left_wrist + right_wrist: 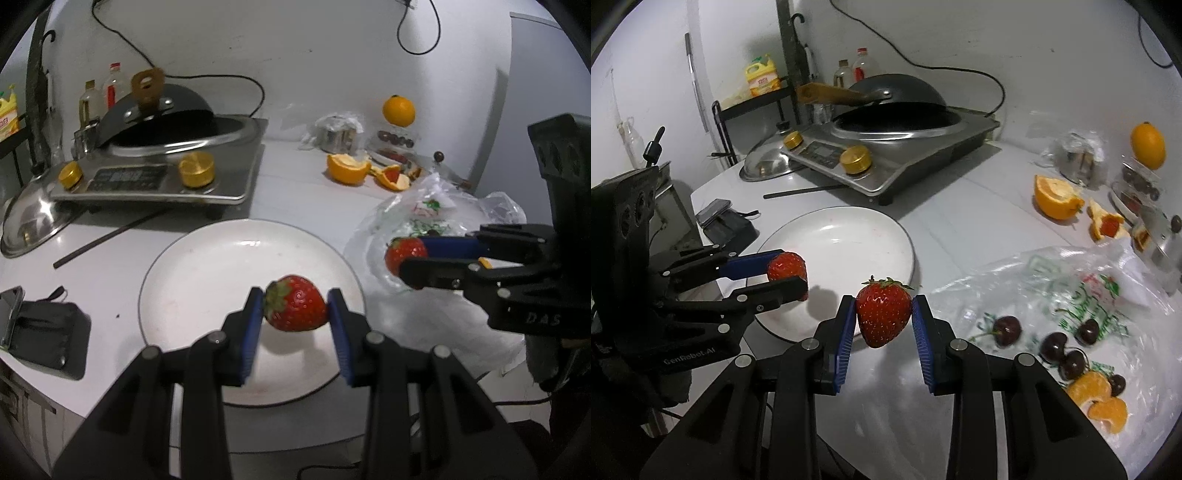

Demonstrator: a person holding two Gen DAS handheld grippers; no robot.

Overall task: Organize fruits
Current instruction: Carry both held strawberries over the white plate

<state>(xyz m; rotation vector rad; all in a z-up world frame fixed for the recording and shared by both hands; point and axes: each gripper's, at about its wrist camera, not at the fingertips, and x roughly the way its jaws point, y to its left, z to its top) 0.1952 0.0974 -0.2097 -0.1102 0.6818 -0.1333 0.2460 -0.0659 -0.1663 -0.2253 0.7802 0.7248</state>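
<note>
My left gripper [295, 306] is shut on a red strawberry [297, 303] and holds it just above a white plate [207, 266]. My right gripper [884, 312] is shut on a second strawberry [884, 312], held above the counter between the plate [849, 240] and a plastic bag [1071, 295]. The right gripper also shows in the left wrist view [410, 258], and the left gripper in the right wrist view [788, 273]. Several dark cherries [1056, 343] and tangerine segments [1097, 398] lie on the bag.
An induction cooker with a black wok [897, 107] stands at the back. A steel lid [768, 166], a chopstick [809, 190], a phone on a black pouch [727, 221], orange peels [1056, 195], a whole orange [1148, 144] and steel containers [1078, 158] crowd the counter.
</note>
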